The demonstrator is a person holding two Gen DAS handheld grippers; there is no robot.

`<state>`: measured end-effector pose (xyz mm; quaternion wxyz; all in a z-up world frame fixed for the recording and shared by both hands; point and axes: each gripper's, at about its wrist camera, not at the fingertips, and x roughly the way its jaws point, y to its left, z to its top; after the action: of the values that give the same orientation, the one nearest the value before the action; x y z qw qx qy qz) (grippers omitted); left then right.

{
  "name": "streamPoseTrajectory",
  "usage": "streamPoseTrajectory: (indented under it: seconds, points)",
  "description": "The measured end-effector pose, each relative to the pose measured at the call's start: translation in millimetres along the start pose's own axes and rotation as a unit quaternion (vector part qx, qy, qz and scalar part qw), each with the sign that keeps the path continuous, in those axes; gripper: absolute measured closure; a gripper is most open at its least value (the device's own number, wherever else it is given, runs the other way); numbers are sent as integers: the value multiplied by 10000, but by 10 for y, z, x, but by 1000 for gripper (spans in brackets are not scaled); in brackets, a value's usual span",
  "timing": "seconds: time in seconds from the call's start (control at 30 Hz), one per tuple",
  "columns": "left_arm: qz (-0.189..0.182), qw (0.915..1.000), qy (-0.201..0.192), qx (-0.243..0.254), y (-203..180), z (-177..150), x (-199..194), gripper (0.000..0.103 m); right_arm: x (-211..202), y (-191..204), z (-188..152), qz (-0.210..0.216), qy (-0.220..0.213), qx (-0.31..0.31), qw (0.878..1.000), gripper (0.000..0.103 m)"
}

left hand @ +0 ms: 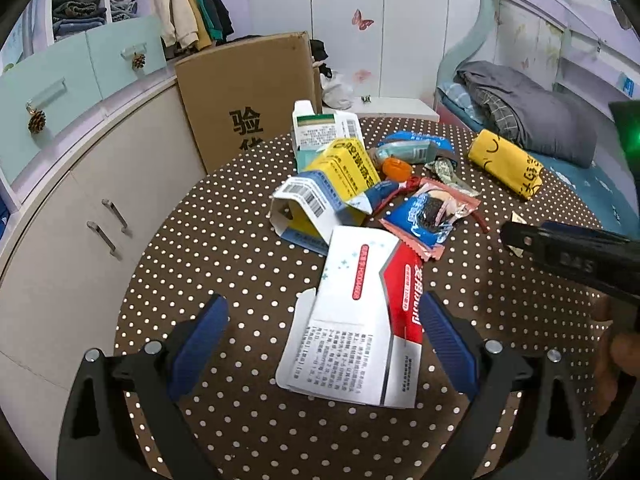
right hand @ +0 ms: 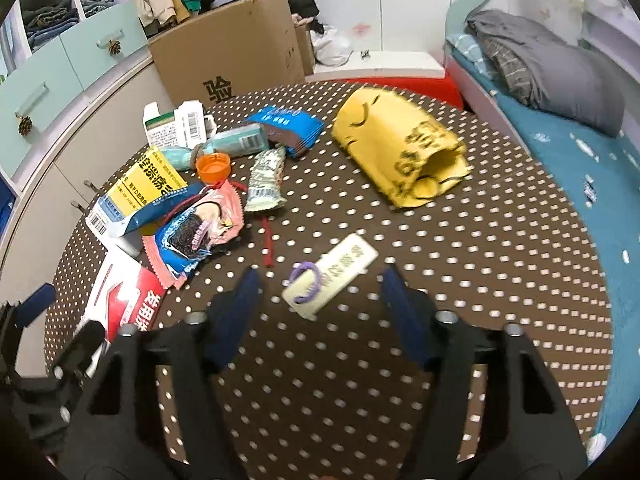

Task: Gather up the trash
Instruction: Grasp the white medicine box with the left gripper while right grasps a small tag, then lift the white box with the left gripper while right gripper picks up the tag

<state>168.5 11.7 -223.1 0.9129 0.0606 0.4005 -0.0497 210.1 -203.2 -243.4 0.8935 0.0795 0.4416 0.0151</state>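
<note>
Trash lies on a brown polka-dot table (left hand: pixel 240 420). My left gripper (left hand: pixel 324 298) is open and straddles a flattened white and red carton (left hand: pixel 360 320); the right pad sits close to its edge and the left pad is clear of it. In the right wrist view my right gripper (right hand: pixel 320 272) is open around a small white tag with a purple ring (right hand: pixel 332 274), pads apart from it. Beyond lie a yellow box (left hand: pixel 344 168), a torn blue and white carton (left hand: pixel 308 208), a blue and pink wrapper (right hand: pixel 196 236), an orange cap (right hand: pixel 213 167) and a yellow bag (right hand: pixel 404 144).
A large cardboard box (left hand: pixel 248 92) stands behind the table. White cabinets with handles (left hand: pixel 108 224) run along the left. A bed with a grey blanket (right hand: pixel 560 76) is at the right. The other hand's black gripper body (left hand: pixel 568 256) reaches in from the right.
</note>
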Motion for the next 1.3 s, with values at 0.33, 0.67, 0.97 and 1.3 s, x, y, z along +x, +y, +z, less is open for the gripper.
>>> streamPoseTrajectory:
  seconds: [0.33, 0.67, 0.97, 1.3]
  points:
    - [-139, 9996, 254, 8, -35, -9, 178, 10, -117, -7, -90, 95, -216, -254, 9994, 96]
    - [-530, 9980, 298, 171, -170, -63, 136, 63, -372, -230, -210, 459, -323, -149, 9983, 97]
    - [-784, 9968, 91, -137, -164, -113, -149, 67, -672, -487, -227, 927, -485, 175, 9944, 99]
    - [-896, 9959, -102, -103, -366, -63, -334, 66, -620, -578, -292, 611, -299, 160, 9976, 29]
